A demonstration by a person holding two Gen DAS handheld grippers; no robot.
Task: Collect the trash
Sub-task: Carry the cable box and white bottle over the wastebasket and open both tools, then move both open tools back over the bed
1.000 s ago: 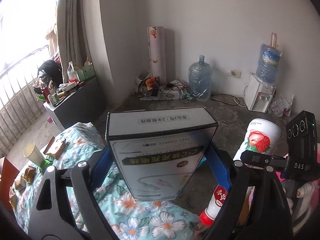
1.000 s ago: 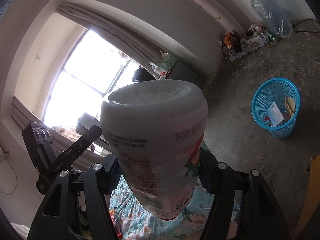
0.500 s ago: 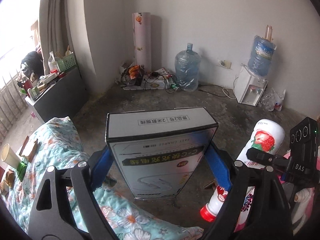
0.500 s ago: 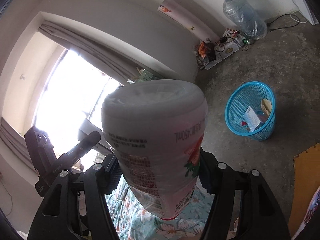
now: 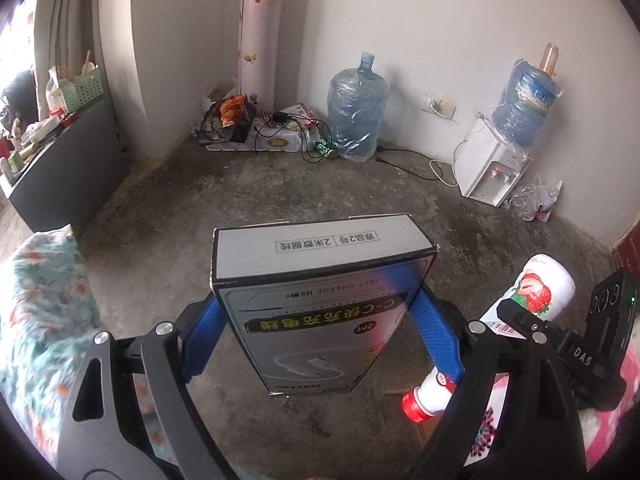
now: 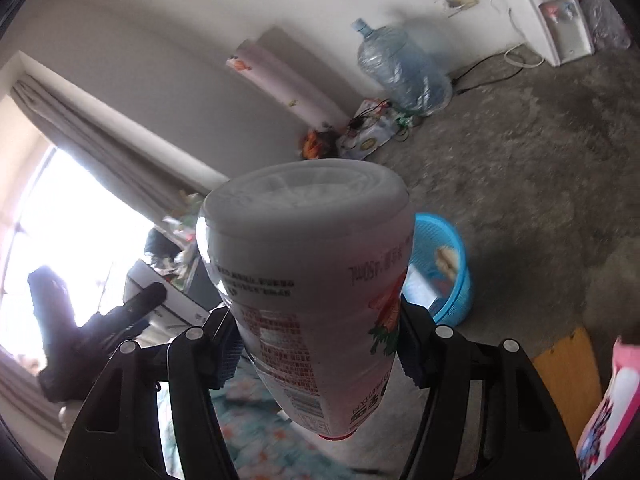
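In the left wrist view, a grey cable box (image 5: pixel 320 304) printed with Chinese characters is clamped between the blue pads (image 5: pixel 200 344) of the left gripper (image 5: pixel 320 336), which is closed on the box's two sides; the box is held above a bare concrete floor (image 5: pixel 248 200). At the lower right of this view the right gripper is seen from the side, closed on a white strawberry drink bottle (image 5: pixel 532 300) whose red cap (image 5: pixel 414 407) points down toward the camera. Against the far wall a patterned roll (image 5: pixel 258 40) is stood upright, with a clutter of cables and packets (image 5: pixel 260 128) at its foot; a large water jug (image 5: pixel 358 112) is set just beside that clutter, and a white water dispenser (image 5: pixel 492 168) carrying a blue jug is placed further right. A flowered cloth (image 5: pixel 40 300) is seen at the left edge. In the right wrist view, the same bottle (image 6: pixel 316 300) is gripped by the right gripper (image 6: pixel 316 344), its pads pressed on either side of the body and its base turned away from the camera. Behind and to the right of the bottle, a blue mesh basket (image 6: pixel 456 280) is stood on the floor, with some scraps already inside; it is partly hidden by the bottle. The left gripper is visible, blurred and dark, at the lower left against the bright window (image 6: pixel 60 220).
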